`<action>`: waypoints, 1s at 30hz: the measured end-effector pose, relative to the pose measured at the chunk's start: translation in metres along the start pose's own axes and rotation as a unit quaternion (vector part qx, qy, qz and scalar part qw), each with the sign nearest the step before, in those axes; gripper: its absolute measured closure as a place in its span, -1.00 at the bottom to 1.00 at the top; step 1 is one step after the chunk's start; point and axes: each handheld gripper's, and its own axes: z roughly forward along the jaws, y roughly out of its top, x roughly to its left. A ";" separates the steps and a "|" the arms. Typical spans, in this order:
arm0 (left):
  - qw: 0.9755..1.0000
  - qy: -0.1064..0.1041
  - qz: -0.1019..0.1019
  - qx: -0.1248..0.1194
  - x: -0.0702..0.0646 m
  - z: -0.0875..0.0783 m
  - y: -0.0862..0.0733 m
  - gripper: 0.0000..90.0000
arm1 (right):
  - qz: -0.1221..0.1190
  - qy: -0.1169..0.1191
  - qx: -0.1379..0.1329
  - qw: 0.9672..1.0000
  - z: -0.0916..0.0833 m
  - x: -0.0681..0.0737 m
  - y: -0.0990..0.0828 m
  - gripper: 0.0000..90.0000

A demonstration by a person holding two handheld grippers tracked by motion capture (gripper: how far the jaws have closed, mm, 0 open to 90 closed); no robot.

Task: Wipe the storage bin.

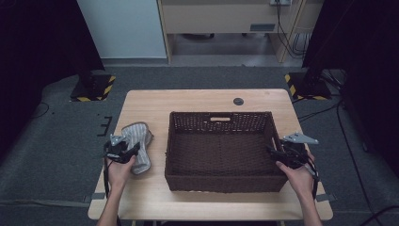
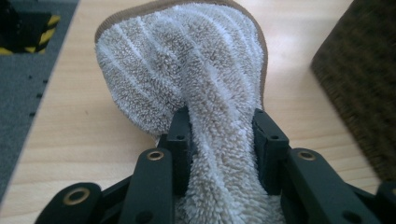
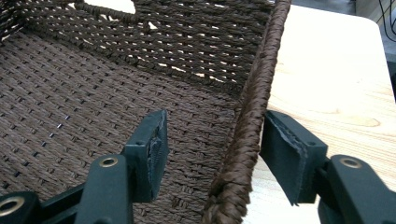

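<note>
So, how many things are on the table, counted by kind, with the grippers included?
Woven basket: 1
Striped towel: 1
Grippers: 2, the left gripper closed on the towel, the right gripper open astride the basket's rim
Total: 4

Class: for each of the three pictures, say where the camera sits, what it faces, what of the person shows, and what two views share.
High view: above the table, looking down; forearms, both hands, left gripper, right gripper.
Left gripper view: on the left gripper, facing the towel between its jaws.
Right gripper view: on the right gripper; jaws straddle the basket rim.
Shared: basket in all three.
</note>
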 end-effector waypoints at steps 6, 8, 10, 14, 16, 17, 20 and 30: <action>0.998 -0.025 0.007 -0.063 -0.012 -0.020 0.012 0.42 | 0.003 -0.003 -0.004 1.000 -0.003 0.001 0.000 -0.05; 0.997 -0.031 0.012 -0.076 -0.017 -0.024 0.017 0.42 | 0.004 -0.002 0.000 1.000 -0.003 0.001 -0.001 -0.01; 0.995 -0.039 0.018 -0.091 -0.022 -0.028 0.021 0.42 | 0.002 -0.004 0.000 1.000 -0.002 0.000 -0.002 0.04; 0.991 -0.056 0.032 -0.114 -0.033 -0.033 0.028 0.42 | 0.010 -0.004 0.003 1.000 -0.002 0.001 -0.003 0.10; 0.990 -0.063 0.039 -0.121 -0.038 -0.033 0.031 0.42 | 0.011 -0.006 0.003 1.000 -0.001 0.000 -0.003 0.12; 0.990 -0.063 0.039 -0.121 -0.038 -0.033 0.031 0.42 | 0.011 -0.006 0.003 1.000 -0.001 0.001 -0.003 0.13; 0.988 -0.075 0.050 -0.124 -0.047 -0.027 0.035 0.42 | 0.007 -0.008 0.003 1.000 -0.001 0.001 -0.003 0.16; 0.987 -0.085 0.076 -0.116 -0.058 0.006 0.049 0.42 | 0.007 -0.013 0.003 1.000 -0.001 0.001 -0.003 0.22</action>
